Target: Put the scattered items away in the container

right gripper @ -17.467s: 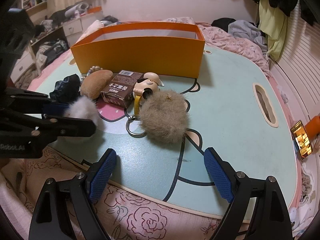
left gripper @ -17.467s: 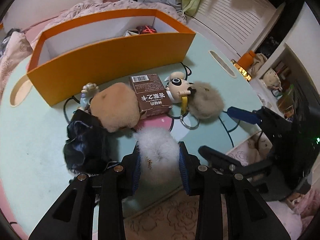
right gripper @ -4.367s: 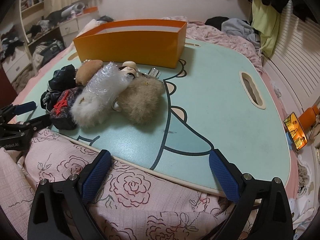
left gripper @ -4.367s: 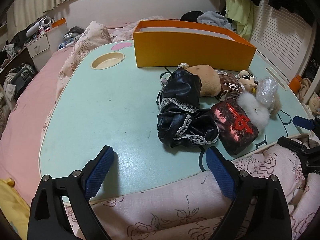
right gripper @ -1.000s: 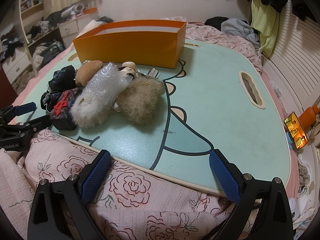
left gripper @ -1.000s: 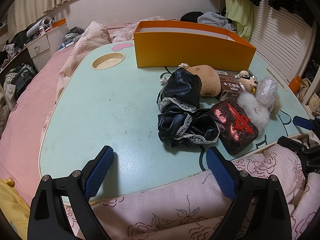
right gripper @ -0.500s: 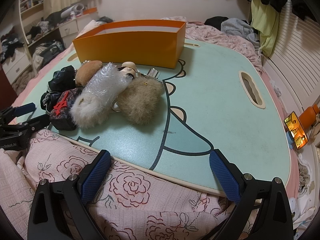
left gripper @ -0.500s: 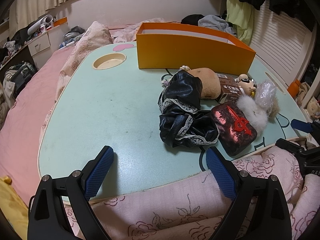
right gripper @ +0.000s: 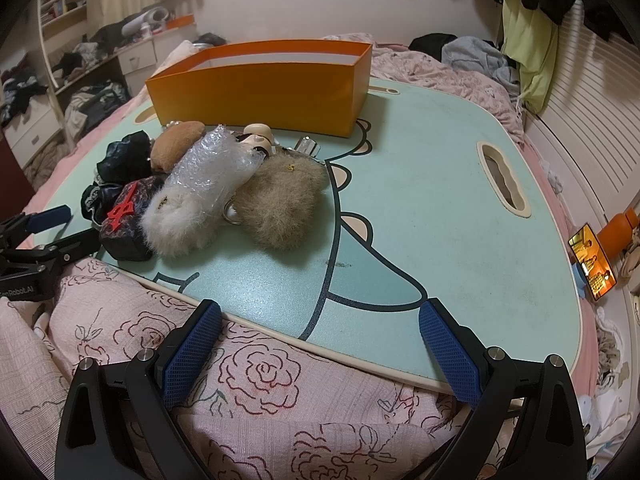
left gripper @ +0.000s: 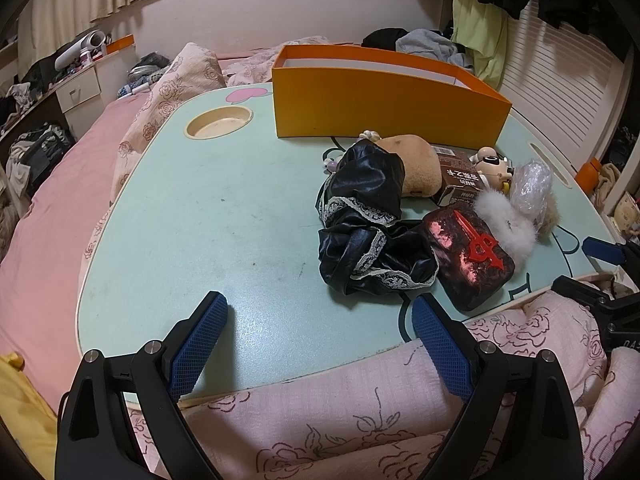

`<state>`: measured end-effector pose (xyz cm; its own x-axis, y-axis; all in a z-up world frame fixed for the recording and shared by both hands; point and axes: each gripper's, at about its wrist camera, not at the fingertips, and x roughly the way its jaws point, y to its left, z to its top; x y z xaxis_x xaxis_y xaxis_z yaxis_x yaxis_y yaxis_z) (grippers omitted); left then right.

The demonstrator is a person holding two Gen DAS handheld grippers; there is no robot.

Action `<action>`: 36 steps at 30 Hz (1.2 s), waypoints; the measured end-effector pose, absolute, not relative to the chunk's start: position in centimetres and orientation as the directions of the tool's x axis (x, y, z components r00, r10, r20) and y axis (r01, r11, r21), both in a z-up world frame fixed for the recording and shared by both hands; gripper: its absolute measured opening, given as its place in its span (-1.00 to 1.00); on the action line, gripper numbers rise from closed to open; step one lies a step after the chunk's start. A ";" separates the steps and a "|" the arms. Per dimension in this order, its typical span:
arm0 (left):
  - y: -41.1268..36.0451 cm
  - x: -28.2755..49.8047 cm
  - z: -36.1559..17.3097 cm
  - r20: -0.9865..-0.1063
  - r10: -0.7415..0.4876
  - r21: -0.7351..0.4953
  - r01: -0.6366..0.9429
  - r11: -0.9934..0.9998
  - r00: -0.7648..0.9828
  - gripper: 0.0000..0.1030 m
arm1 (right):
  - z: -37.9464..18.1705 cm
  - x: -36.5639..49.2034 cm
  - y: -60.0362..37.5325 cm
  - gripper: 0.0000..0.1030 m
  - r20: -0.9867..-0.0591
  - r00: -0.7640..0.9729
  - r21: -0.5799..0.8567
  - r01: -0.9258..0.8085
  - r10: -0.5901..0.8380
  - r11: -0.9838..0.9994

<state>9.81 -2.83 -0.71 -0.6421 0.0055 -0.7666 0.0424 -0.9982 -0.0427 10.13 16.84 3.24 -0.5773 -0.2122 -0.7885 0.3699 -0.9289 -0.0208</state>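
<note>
Nothing on our pale green surface [left gripper: 224, 216] has shifted lately — both tools, left tool [left gripper: 320, 328] and right tool [right gripper: 320, 340], hang spread and empty, fronting the heaped black satin cloth [left gripper: 368, 216] before the long orange cardboard box [left gripper: 384, 108].

Tall orange cardboard box [left gripper: 384, 100]: floor hidden behind near wall. Brown printed carton [left gripper: 458, 178]: half hidden by tan plush pouch [left gripper: 416, 164]; print unreadable.

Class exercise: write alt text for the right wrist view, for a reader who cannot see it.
An open right gripper hovers at the near edge of a pale green table. A pile of furry pouches, bubble wrap and black fabric lies before an orange box.
</note>
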 end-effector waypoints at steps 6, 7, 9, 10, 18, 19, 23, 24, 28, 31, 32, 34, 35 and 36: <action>-2.8 9.8 -0.7 -0.767 0.005 -0.043 0.042 -0.998 -0.642 0.82 | 3.2 10.1 16.9 0.93 -0.788 -0.577 -0.021 0.370 -0.212 -0.929; -2.8 9.8 -0.7 -0.767 0.005 -0.043 0.042 -0.998 -0.642 0.82 | 3.2 10.1 16.9 0.93 -0.788 -0.577 -0.021 0.370 -0.212 -0.929; -2.8 9.8 -0.7 -0.767 0.006 -0.043 0.042 -0.998 -0.642 0.82 | 3.2 10.1 16.9 0.93 -0.788 -0.577 -0.021 0.370 -0.212 -0.929; -2.8 9.8 -0.7 -0.767 0.005 -0.043 0.042 -0.998 -0.642 0.82 | 3.2 10.1 16.9 0.93 -0.788 -0.578 -0.021 0.370 -0.212 -0.929; -2.8 9.8 -0.7 -0.766 0.005 -0.043 0.043 -0.998 -0.642 0.82 | 3.2 10.2 16.9 0.93 -0.788 -0.578 -0.021 0.370 -0.213 -0.929; -2.8 9.8 -0.7 -0.766 0.005 -0.043 0.043 -0.998 -0.642 0.82 | 3.2 10.2 16.9 0.93 -0.788 -0.578 -0.021 0.370 -0.213 -0.929; -2.8 9.8 -0.7 -0.766 0.006 -0.044 0.043 -0.998 -0.643 0.82 | 3.2 10.2 16.9 0.93 -0.788 -0.578 -0.020 0.370 -0.213 -0.929; -2.8 9.9 -0.7 -0.764 0.007 -0.047 0.044 -0.998 -0.646 0.82 | 3.2 10.2 16.9 0.93 -0.788 -0.578 -0.020 0.370 -0.213 -0.929; -3.2 10.1 -0.5 -0.749 0.032 -0.084 0.047 -0.995 -0.662 0.82 | 3.2 10.2 16.9 0.93 -0.788 -0.578 -0.020 0.370 -0.214 -0.929; -3.4 10.3 -0.1 -0.734 0.041 -0.101 0.050 -0.994 -0.678 0.82 | 3.2 10.2 16.9 0.93 -0.788 -0.578 -0.020 0.370 -0.214 -0.929; -3.3 10.4 0.0 -0.729 0.039 -0.099 0.049 -0.994 -0.683 0.82 | 3.2 10.2 16.9 0.93 -0.787 -0.578 -0.020 0.370 -0.214 -0.929; -3.2 10.3 0.1 -0.728 0.031 -0.088 0.048 -0.995 -0.685 0.82 | 3.2 10.2 16.9 0.93 -0.787 -0.578 -0.019 0.371 -0.214 -0.929; -3.1 10.3 0.2 -0.729 0.033 -0.085 0.043 -0.995 -0.684 0.81 | 3.2 10.2 16.9 0.93 -0.787 -0.578 -0.020 0.371 -0.214 -0.928; -3.1 10.2 0.2 -0.730 0.038 -0.086 0.038 -0.996 -0.683 0.82 | 3.2 10.2 17.0 0.93 -0.787 -0.578 -0.020 0.371 -0.215 -0.928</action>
